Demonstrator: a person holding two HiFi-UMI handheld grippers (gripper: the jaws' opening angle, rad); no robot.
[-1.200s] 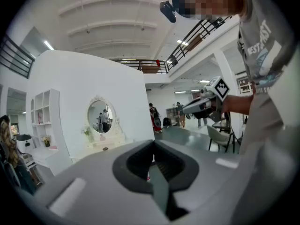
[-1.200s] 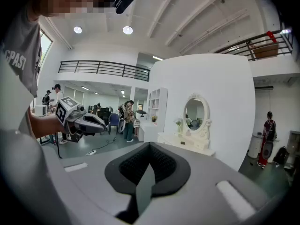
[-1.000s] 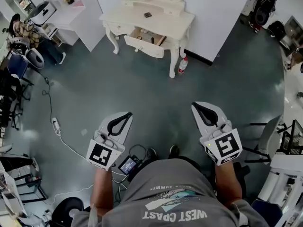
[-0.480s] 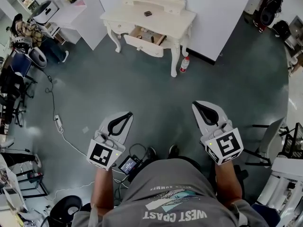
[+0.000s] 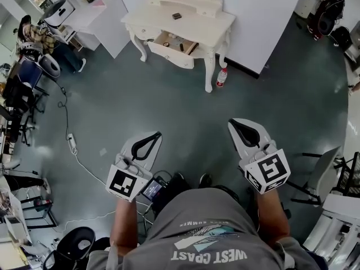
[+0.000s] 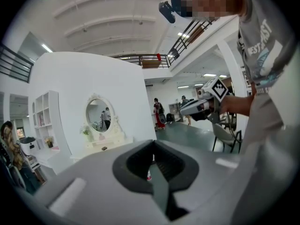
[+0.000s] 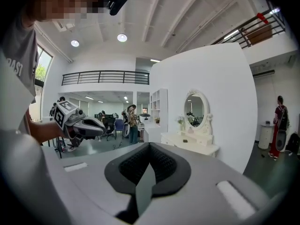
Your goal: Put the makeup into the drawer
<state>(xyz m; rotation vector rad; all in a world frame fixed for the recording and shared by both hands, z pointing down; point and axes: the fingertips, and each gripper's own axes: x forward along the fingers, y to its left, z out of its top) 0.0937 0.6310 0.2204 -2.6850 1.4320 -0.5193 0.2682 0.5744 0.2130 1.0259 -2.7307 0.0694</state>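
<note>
A cream dressing table (image 5: 194,26) stands far ahead against a white wall, its drawer (image 5: 171,45) pulled open with small items inside. A small dark makeup case (image 5: 176,16) lies on the tabletop; the same case (image 6: 104,148) shows tiny below the oval mirror (image 6: 100,115) in the left gripper view and again as a dark case (image 7: 185,141) in the right gripper view. My left gripper (image 5: 153,137) and right gripper (image 5: 235,124) are held side by side over the grey floor, well short of the table. Both are shut and hold nothing.
A bottle (image 5: 221,77) stands by the table's right front leg. A cable with a power strip (image 5: 72,143) runs along the floor at left. Office chairs and a seated person (image 5: 34,38) fill the left; a chair (image 5: 322,173) stands at right. A white shelf (image 5: 90,7) flanks the table.
The dressing table has slid slightly lower and nearer in the head view as I walk toward it. Both grippers stay shut and keep their pose in front of me.
</note>
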